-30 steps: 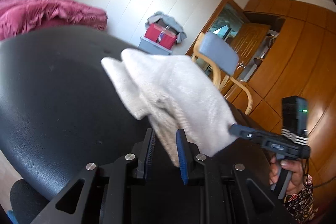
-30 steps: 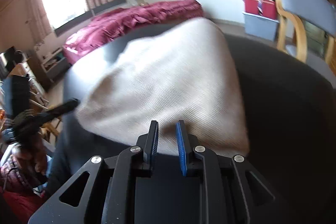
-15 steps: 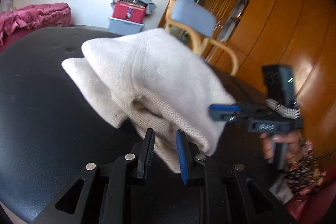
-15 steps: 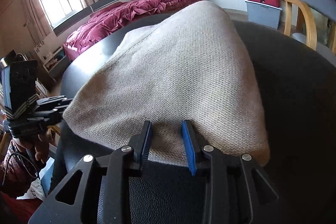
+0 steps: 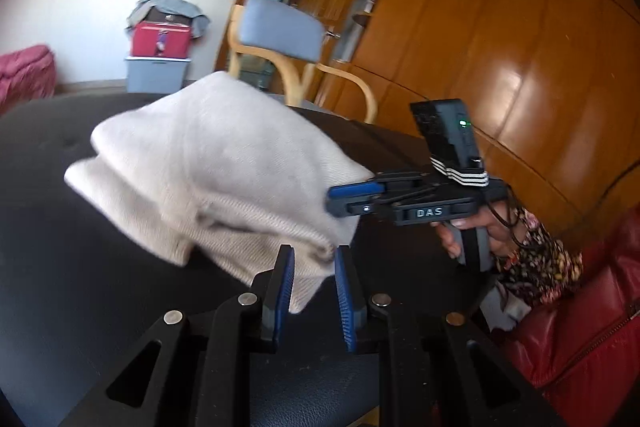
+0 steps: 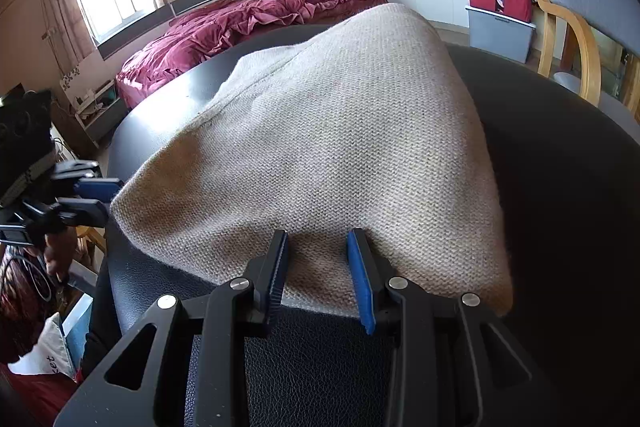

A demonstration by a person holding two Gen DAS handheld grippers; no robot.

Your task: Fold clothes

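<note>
A beige knit garment lies bunched in folds on a round black leather surface. My left gripper is shut on its near corner, which hangs between the blue pads. In the right wrist view the garment spreads like a tent over the black surface. My right gripper stands open, its jaws apart over the near hem, and the pads do not press on the cloth. The left gripper shows at the garment's left corner. From the left wrist view, the right gripper is at the cloth's right edge, held by a hand.
A wooden chair with a grey back stands behind the surface, with a wooden wardrobe beyond it. A red box on a grey bin sits by the wall. A bed with a crimson duvet is under the window. A red leather seat is at the right.
The right jaws have widened and let go of the hem, and the gripper has sunk toward the surface. The left gripper has rolled and risen, still holding the garment's corner.
</note>
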